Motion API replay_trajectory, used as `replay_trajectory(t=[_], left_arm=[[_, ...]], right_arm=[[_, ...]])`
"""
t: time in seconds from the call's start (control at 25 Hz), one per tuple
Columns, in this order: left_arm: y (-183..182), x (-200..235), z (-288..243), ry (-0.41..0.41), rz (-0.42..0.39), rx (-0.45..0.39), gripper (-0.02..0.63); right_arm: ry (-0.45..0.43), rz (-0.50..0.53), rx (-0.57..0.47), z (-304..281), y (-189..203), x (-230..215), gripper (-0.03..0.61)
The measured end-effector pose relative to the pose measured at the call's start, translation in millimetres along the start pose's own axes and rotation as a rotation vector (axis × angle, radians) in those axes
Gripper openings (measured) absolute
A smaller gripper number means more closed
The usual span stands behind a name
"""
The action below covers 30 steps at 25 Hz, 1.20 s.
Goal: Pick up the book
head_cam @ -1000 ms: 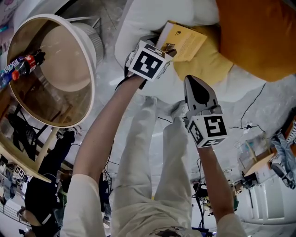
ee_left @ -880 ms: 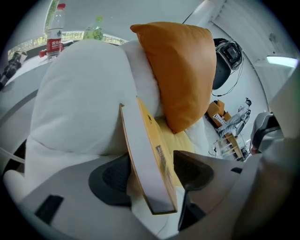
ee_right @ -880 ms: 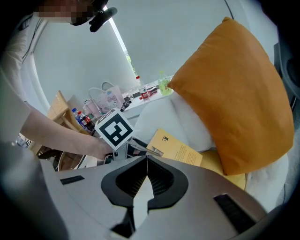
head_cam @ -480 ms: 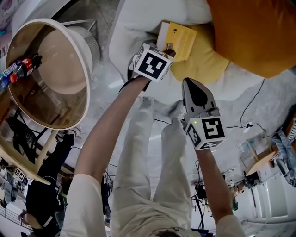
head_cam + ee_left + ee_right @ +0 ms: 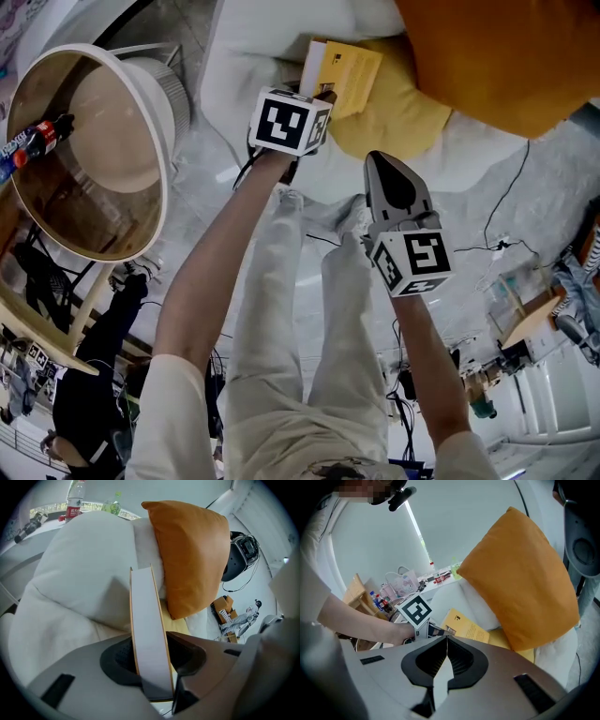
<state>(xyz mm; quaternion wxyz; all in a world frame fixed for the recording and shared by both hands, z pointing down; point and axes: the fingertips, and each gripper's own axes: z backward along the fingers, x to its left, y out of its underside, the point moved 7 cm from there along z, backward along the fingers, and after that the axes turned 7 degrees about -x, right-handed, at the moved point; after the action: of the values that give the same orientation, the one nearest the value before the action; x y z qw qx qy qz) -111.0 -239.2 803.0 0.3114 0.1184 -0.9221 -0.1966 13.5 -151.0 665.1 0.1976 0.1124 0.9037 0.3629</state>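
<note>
The yellow-covered book (image 5: 345, 77) is tipped up on its edge against a yellow cushion (image 5: 403, 117). My left gripper (image 5: 322, 94) is shut on its near corner. Its jaws have just been closing with the book between them. In the left gripper view the book (image 5: 147, 634) runs edge-on between both pads, white page block showing. My right gripper (image 5: 386, 167) hangs below and to the right of the book, shut and holding nothing. From the right gripper view its closed jaws (image 5: 446, 641) point at the book (image 5: 465, 626) and the left gripper (image 5: 435, 631).
A large orange cushion (image 5: 506, 56) leans over the yellow one on a white sofa (image 5: 272, 33). A round white-rimmed table (image 5: 178, 94) with bottles (image 5: 33, 141) stands at the left. Cables (image 5: 506, 202) trail on the floor at the right. The person's legs are below.
The left gripper has drifted left with the book, and the book has tipped up from lying flat onto its edge. The right gripper has crept toward the sofa.
</note>
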Motion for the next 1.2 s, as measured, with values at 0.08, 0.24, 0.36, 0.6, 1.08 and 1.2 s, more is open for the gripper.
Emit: replay_trajectory(t=[0.08,0.24,0.36,0.6,1.08,1.2], left_arm=[[2,-8,3,0.003,0.002,-0.008,0.155],[6,-25,12,0.003,-0.021,-0.037,0.149],[9,-35,22,-0.012,-0.026,-0.056,0.146],[15,-47,41,-0.036,-0.084,-0.061,0.143],[15,-95,86,-0.081,-0.167,-0.101,0.141],[14,-108,97,-0.095,-0.171,-0.117,0.141]], right_arm=[[0.001,0.002,-0.005,5,0,-1,0.024],[0.005,0.007,-0.018,17,-3,-1,0.023],[0.001,0.014,-0.029,28,-7,-1,0.023],[0.003,0.026,-0.047,46,-14,0,0.023],[0.002,0.043,-0.091,98,-31,2,0.023],[0.006,0.042,-0.104,110,-36,1,0.023]])
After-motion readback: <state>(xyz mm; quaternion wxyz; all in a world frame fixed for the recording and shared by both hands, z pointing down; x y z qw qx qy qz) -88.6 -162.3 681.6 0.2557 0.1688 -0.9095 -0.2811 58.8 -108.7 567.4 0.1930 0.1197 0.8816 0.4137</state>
